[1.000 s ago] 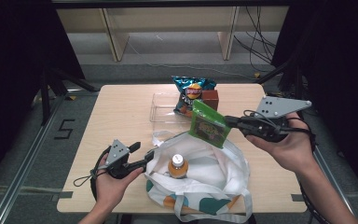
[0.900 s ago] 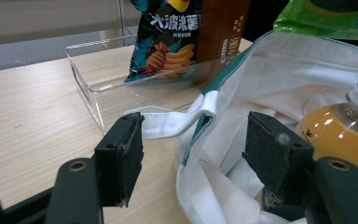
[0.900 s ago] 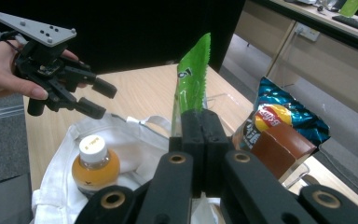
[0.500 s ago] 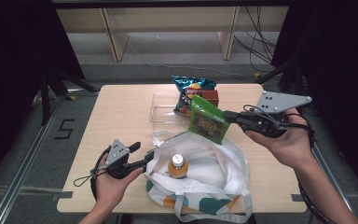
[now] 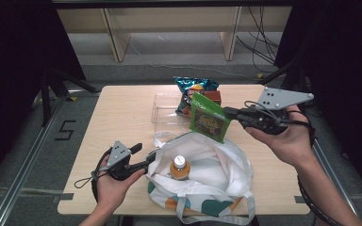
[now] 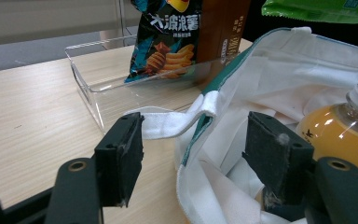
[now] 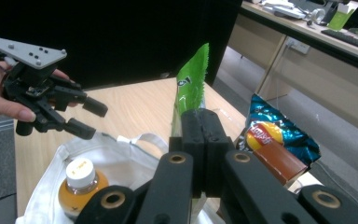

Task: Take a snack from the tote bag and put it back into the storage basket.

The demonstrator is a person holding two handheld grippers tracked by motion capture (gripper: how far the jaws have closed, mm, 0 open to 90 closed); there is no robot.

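Note:
A white tote bag [image 5: 217, 174] with teal and orange patches lies open at the table's front. An orange drink bottle [image 5: 180, 168] stands inside it. My left gripper [image 5: 146, 162] is open at the bag's left rim. In the left gripper view the rim and white strap [image 6: 177, 123] pass between its pads [image 6: 121, 158], and the bottle [image 6: 335, 135] is just beyond. My right gripper [image 5: 227, 113] is shut on the edge of a green snack packet [image 5: 209, 123], which hangs in the air over the bag's far rim. In the right gripper view the packet [image 7: 191, 84] rises from the closed jaws.
A clear plastic tray [image 5: 162, 110] sits at mid-table. A blue chips bag [image 5: 191, 89] and a brown box [image 5: 213, 96] stand in its right part. Bare wood table [image 5: 118, 117] lies to the left. Shelving legs and cables are on the floor beyond.
The right hand with the green packet has drifted only very slightly. The left hand and the bag have kept still.

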